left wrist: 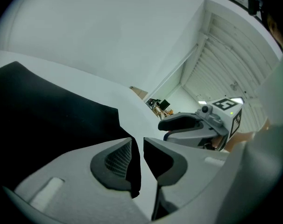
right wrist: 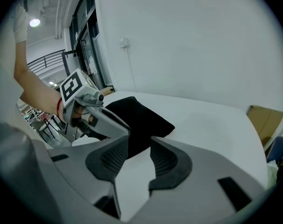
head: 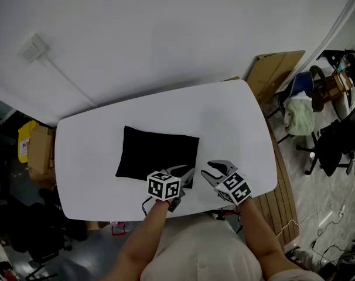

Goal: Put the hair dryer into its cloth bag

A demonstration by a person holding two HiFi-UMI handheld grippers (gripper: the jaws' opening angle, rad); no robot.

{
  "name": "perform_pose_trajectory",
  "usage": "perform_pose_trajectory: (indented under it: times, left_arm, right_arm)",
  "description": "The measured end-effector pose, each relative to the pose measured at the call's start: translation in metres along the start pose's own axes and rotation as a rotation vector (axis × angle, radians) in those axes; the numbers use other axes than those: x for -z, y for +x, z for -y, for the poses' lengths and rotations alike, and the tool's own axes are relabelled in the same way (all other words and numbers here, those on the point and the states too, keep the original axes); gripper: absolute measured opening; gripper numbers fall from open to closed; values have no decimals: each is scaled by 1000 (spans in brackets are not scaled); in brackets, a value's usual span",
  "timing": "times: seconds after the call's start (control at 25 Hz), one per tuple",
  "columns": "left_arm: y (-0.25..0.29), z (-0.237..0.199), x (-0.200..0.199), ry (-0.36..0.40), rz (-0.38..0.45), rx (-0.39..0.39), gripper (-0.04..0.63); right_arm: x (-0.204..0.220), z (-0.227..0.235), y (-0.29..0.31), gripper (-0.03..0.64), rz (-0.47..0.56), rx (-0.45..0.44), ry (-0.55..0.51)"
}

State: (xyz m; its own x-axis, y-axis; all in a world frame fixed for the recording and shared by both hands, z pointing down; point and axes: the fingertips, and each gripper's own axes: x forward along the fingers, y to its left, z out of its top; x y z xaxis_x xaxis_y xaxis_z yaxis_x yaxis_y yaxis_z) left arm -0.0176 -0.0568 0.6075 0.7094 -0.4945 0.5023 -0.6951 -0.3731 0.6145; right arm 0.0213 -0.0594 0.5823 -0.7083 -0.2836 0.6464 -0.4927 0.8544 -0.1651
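Flat on smooth white round-cornered table point(head: 236, 116), toward the near edge: matte black cloth bag point(head: 157, 154), rectangular, soft-edged. At its near right corner, left gripper point(left wrist: 137, 146), jaws narrowly apart, dark cloth edge in the gap beside ribbed grey pads point(left wrist: 120, 160). Just beside, over bare tabletop, right gripper point(right wrist: 139, 148), jaws parted, nothing between.

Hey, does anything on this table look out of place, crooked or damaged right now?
Nothing spilled or damaged. The black cloth bag lies flat on the white table, turned slightly askew to its edges. One oddity: no hair dryer is in view; whether it is inside the bag cannot be told.
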Motion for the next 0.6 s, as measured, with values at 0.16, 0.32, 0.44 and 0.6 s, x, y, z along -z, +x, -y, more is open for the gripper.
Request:
perform_pose_trajectory:
  times: [0.16,0.32,0.44,0.6]
  left_arm:
    - [2,7,1,45,7,-1,97]
    - [-1,16,-5,65,39,12,138]
    - [-7,22,-9,75,60,9,142]
    - [-25,29,-19,87,131,2,141]
  right_arm:
    - [-5,0,-4,156,35,-1,38]
    - [-11,-1,-9,158,57,8,50]
    - [-17,-4,-14,158,74,10,56]
    - [-25,-9,-22,156,103,-4,68]
